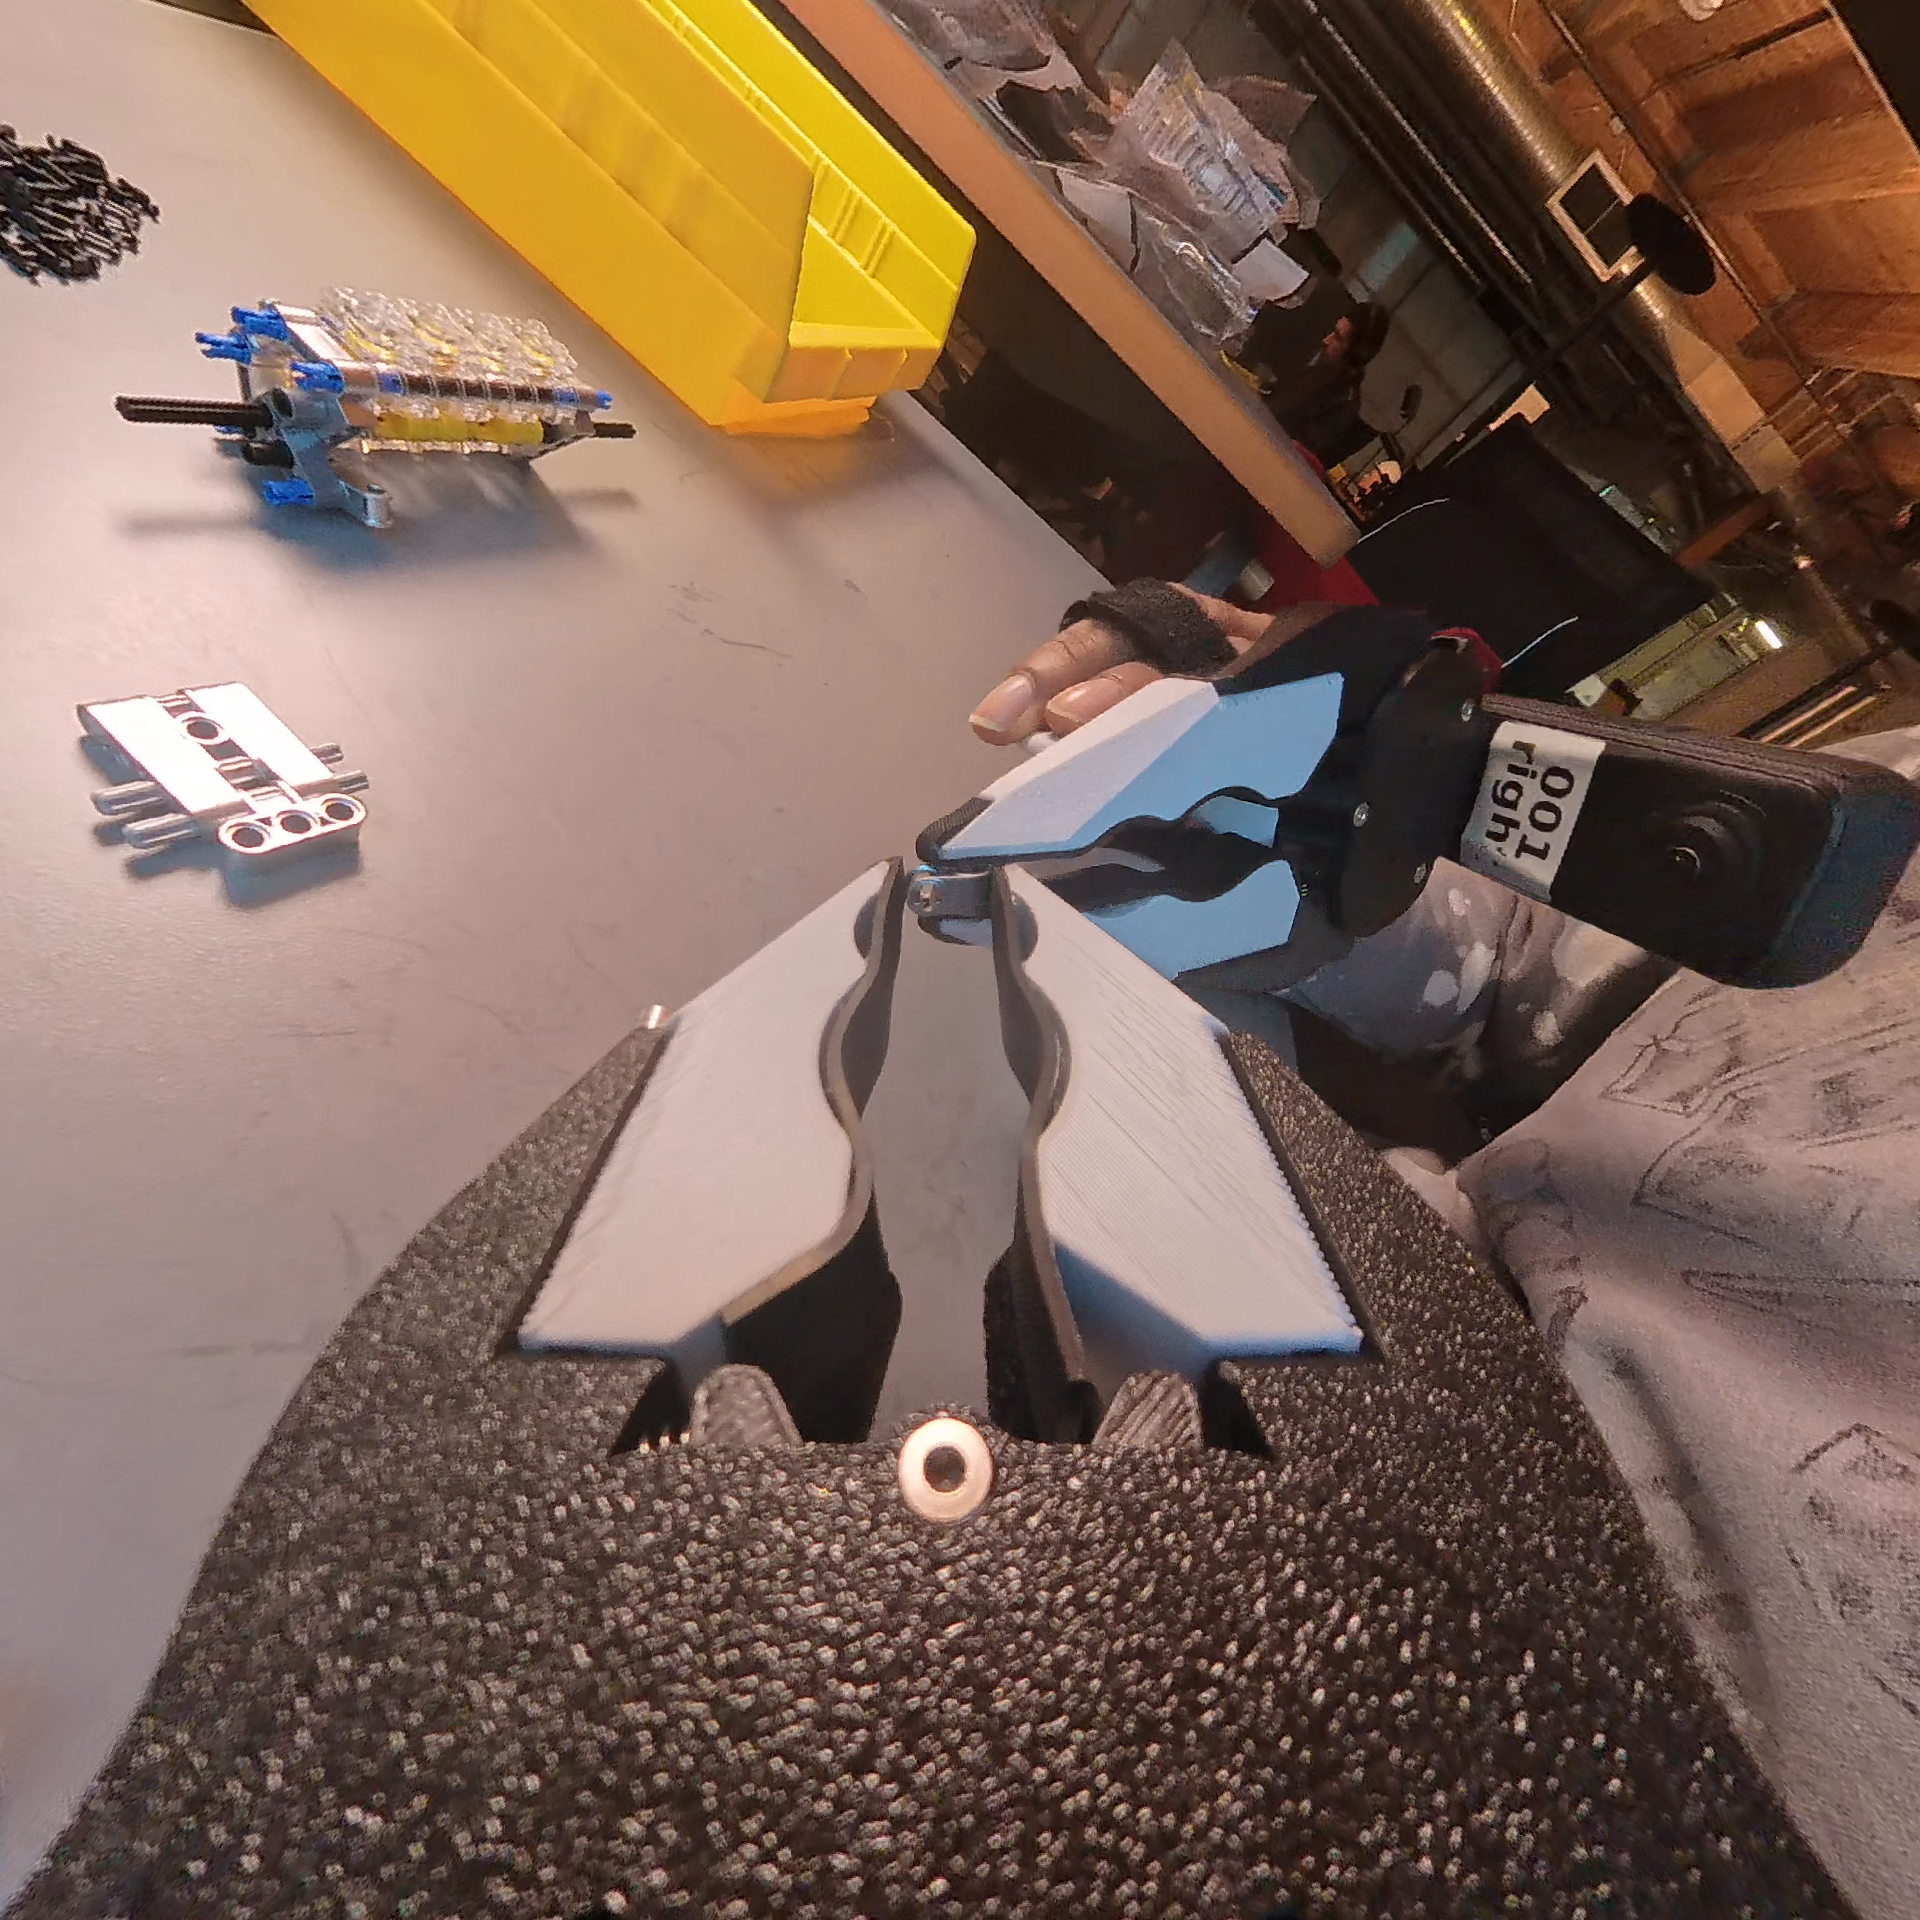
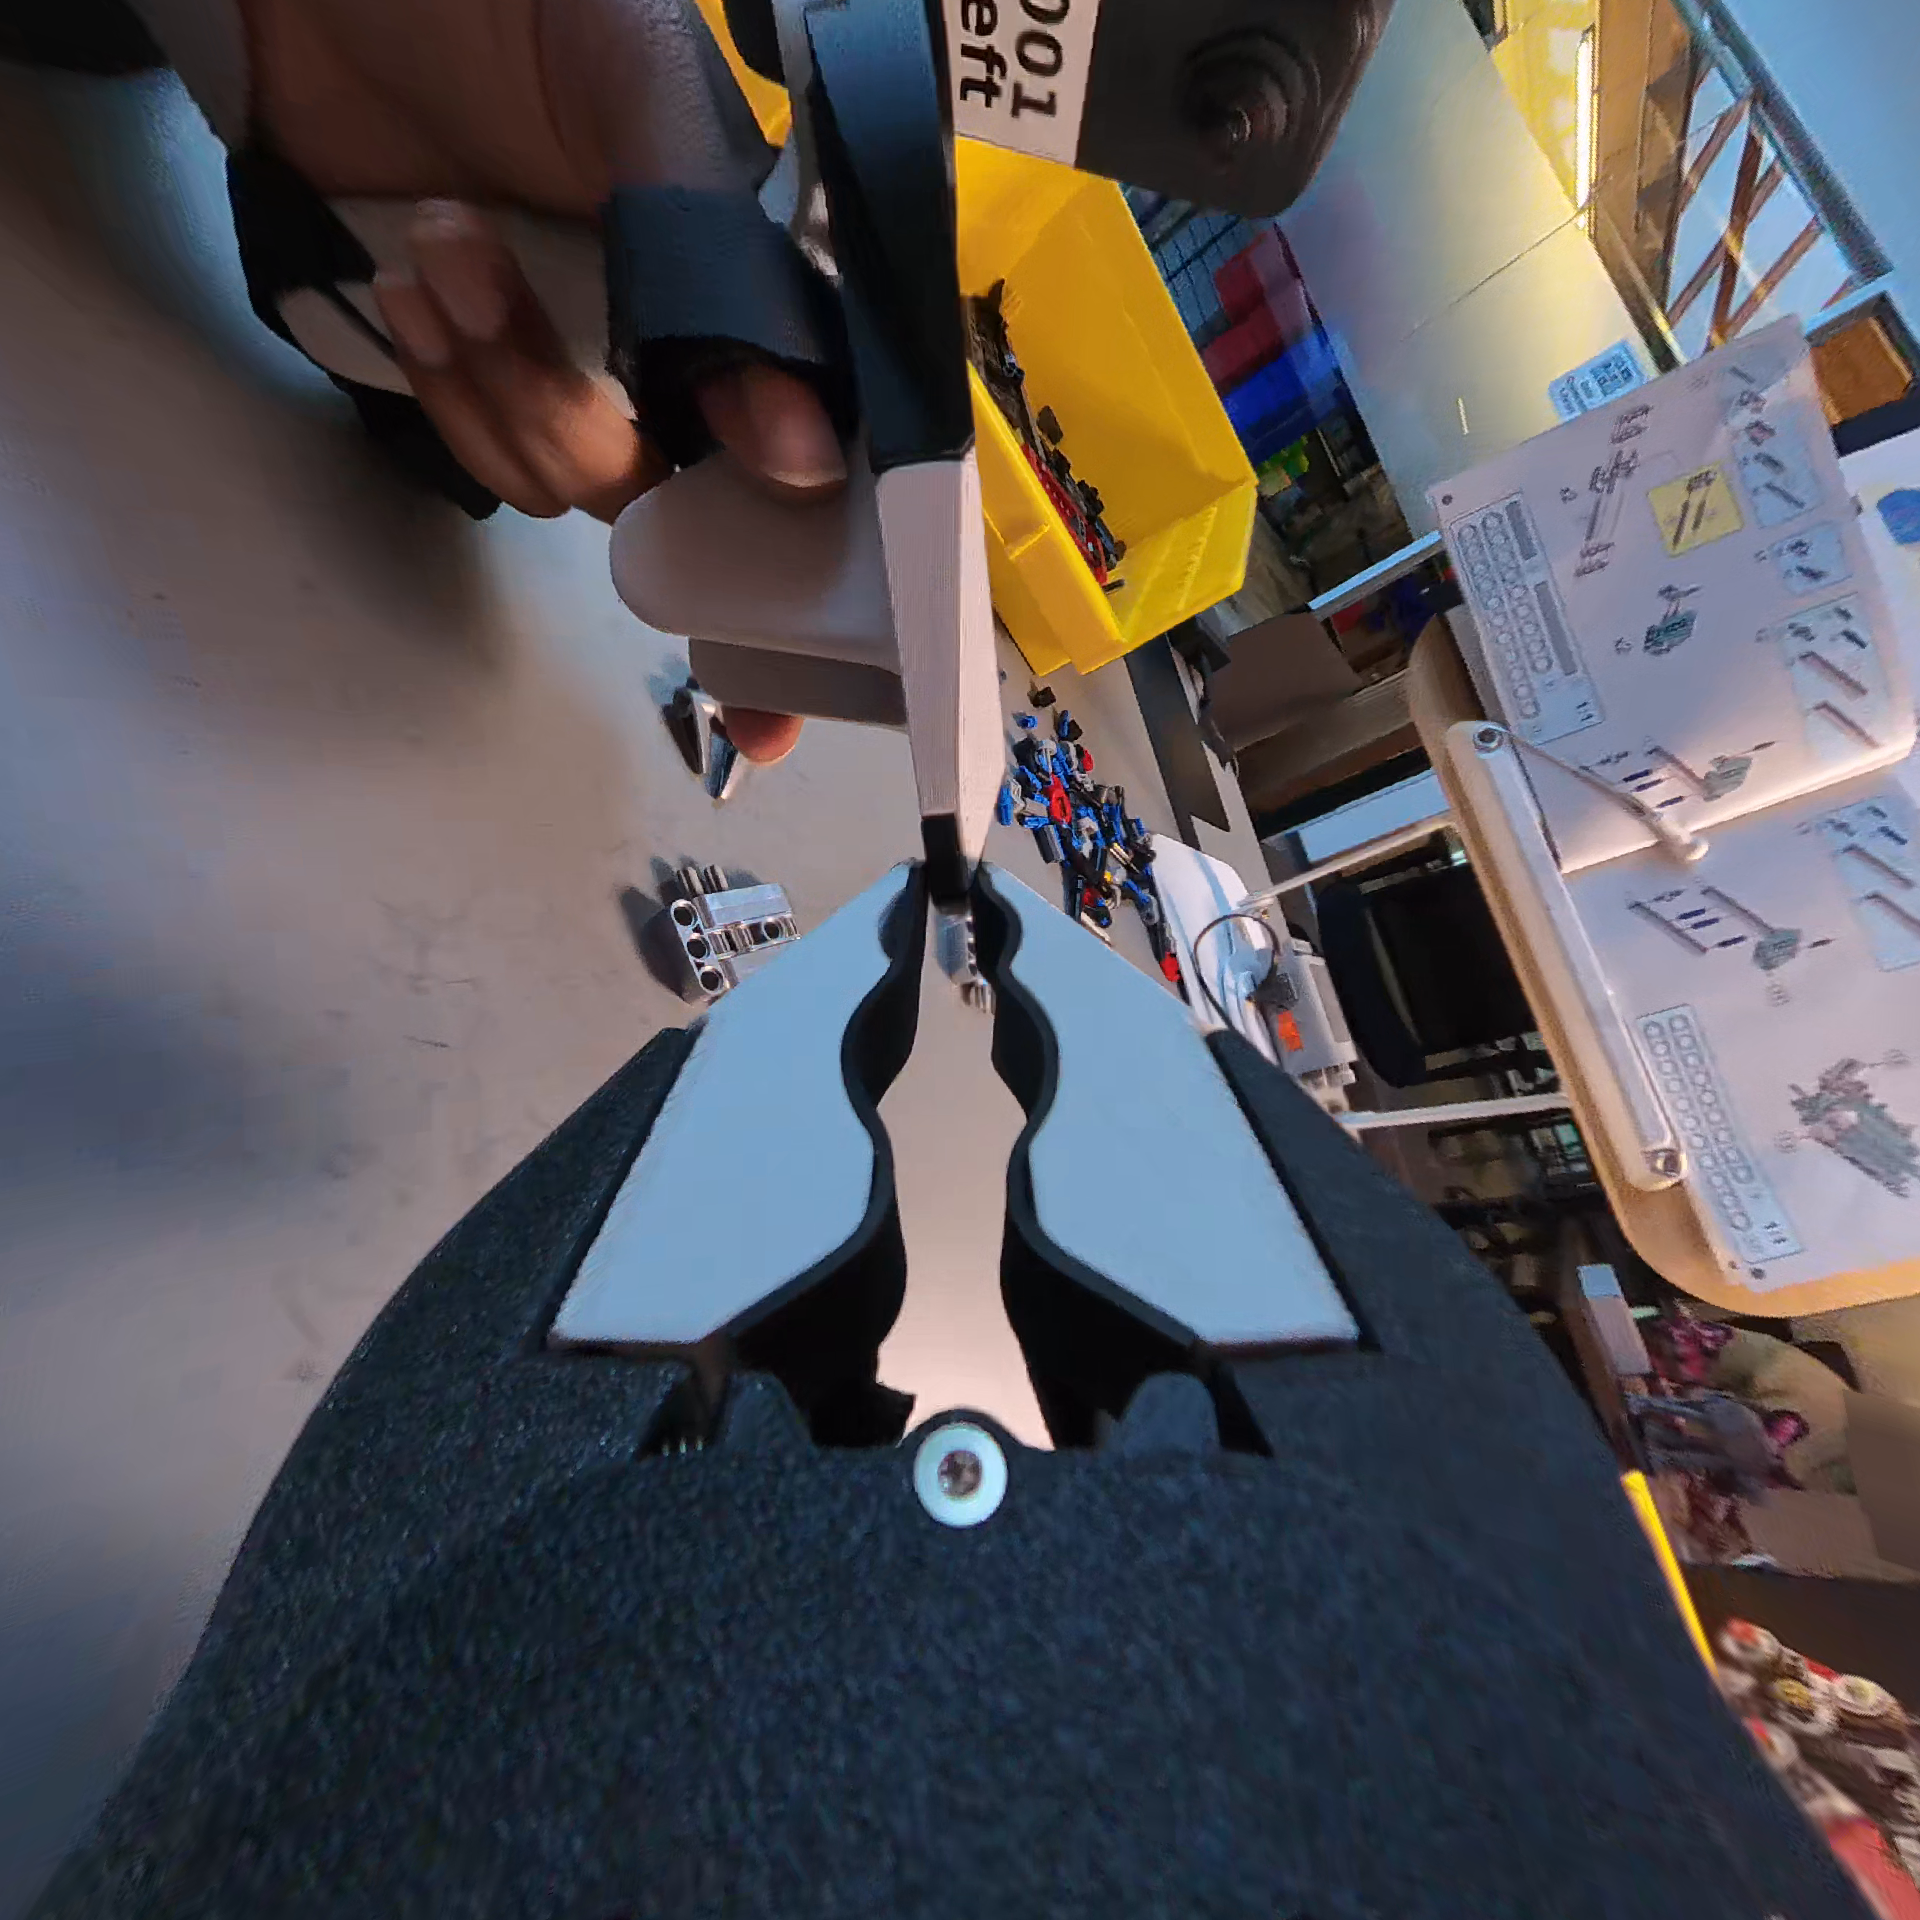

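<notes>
My left gripper and my right gripper meet tip to tip above the grey table. Both are shut on one small grey building-toy connector, which also shows in the right wrist view. In the left wrist view the right gripper comes in from the right, held by a gloved hand. In the right wrist view the left gripper reaches down from above, held by a hand. Most of the connector is hidden by the fingertips.
On the table lie a clear, blue and yellow toy assembly, a flat grey assembly, a pile of black pins, a grey beam block and loose blue and black parts. A yellow bin and an open instruction booklet stand beyond. Left and right tips are no more than a few centimetres apart.
</notes>
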Demonstrator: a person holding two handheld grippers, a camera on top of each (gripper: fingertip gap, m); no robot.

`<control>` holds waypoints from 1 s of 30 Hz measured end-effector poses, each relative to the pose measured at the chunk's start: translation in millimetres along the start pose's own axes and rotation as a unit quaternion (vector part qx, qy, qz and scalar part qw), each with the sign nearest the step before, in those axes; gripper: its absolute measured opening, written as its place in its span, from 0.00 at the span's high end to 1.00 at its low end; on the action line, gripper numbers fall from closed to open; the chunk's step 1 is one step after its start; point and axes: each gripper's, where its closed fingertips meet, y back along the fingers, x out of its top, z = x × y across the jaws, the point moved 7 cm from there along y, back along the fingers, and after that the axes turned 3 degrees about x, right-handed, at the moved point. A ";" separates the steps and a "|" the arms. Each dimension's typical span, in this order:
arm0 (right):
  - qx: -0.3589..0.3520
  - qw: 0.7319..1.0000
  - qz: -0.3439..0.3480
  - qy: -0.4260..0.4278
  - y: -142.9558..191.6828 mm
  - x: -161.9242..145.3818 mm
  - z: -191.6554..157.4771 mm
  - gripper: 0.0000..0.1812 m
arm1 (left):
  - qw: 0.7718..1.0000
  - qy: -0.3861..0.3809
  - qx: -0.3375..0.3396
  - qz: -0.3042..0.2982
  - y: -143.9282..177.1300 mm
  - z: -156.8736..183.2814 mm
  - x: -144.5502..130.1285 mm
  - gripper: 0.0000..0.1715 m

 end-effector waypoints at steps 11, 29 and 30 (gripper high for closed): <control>0.025 0.993 0.067 -0.092 6.6 1.5 6.5 0.94 | 0.997 -0.069 -0.016 0.011 5.6 10.8 4.8 0.92; 0.364 0.588 0.264 -0.672 8.3 -19.0 25.4 0.92 | 0.883 -0.450 0.101 0.083 12.7 47.3 6.7 0.92; 0.367 0.583 0.266 -0.674 7.6 -18.0 24.8 0.92 | 0.880 -0.457 0.103 0.081 12.0 47.6 5.8 0.92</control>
